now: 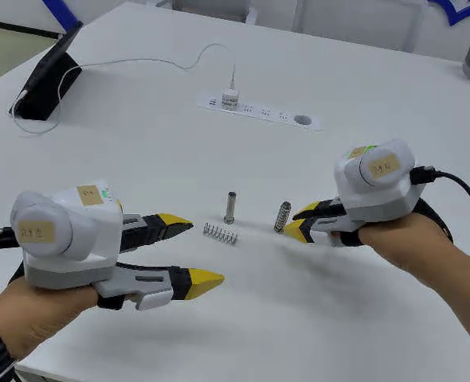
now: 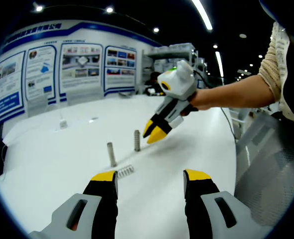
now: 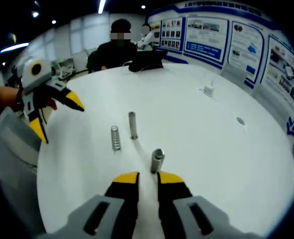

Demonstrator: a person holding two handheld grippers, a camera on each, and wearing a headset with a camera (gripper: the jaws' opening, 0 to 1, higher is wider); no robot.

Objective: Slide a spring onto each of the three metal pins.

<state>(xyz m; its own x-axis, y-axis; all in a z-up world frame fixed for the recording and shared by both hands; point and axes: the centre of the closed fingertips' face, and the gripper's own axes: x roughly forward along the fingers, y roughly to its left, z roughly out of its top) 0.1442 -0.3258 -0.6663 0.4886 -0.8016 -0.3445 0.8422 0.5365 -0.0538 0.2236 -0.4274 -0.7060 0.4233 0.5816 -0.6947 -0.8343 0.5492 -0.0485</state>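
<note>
A white table (image 1: 315,318) carries two short, upright, silver metal pins. One silver pin already wearing a coiled steel spring (image 1: 283,216) stands just beyond the tips of the right hand-held gripper (image 1: 297,223). That gripper's yellow-tipped jaws are drawn close with a narrow gap between them, released and gripping nothing. The other silver pin, still bare (image 1: 230,207), stands near the middle. A loose steel spring (image 1: 220,233) lies flat on the table just beside its base.

The left hand-held gripper (image 1: 193,248) hovers low over the table with its jaws spread wide and empty, pointing toward the loose spring.

As far as can be judged, one pin of the two seen is finished. The bare pin has yet to receive the loose spring, which has not been picked up.
</note>
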